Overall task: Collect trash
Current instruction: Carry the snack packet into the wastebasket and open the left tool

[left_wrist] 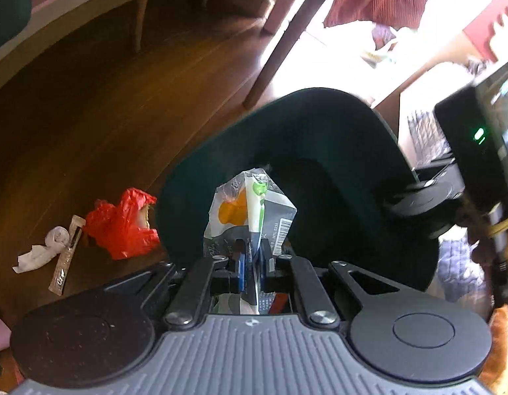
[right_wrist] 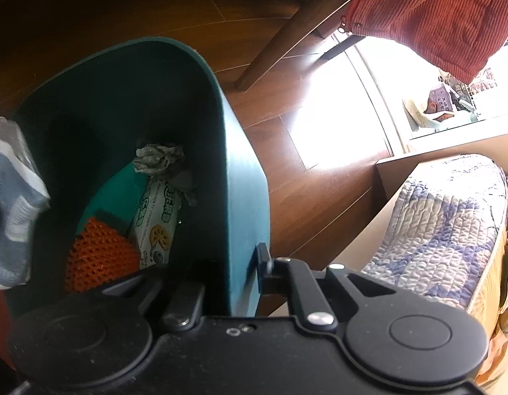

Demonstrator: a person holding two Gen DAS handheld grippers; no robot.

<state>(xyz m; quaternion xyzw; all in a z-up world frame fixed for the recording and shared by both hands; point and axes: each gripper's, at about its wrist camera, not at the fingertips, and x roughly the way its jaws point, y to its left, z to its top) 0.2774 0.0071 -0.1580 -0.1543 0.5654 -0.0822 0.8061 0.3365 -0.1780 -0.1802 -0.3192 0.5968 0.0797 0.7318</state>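
My left gripper [left_wrist: 252,263] is shut on a crumpled snack wrapper [left_wrist: 250,210], white and grey with an orange patch and a barcode, held over the mouth of the dark green trash bin [left_wrist: 320,125]. My right gripper [right_wrist: 244,273] is shut on the bin's wall [right_wrist: 244,177], one finger inside and one outside. Inside the bin lie an orange mesh piece [right_wrist: 99,256], a white snack packet [right_wrist: 158,220] and crumpled paper [right_wrist: 160,158]. The wrapper's edge shows at the left of the right wrist view [right_wrist: 13,204]. On the floor lie a red plastic bag [left_wrist: 122,223], a brown sachet [left_wrist: 68,256] and a white tissue [left_wrist: 43,250].
Dark wooden floor [left_wrist: 105,115]. Wooden chair legs [left_wrist: 283,42] stand behind the bin, with an orange-red cloth [right_wrist: 435,16] hanging above. A quilted blue-and-white cushion [right_wrist: 445,223] is at the right. The right gripper's body [left_wrist: 478,151] shows at the right edge of the left wrist view.
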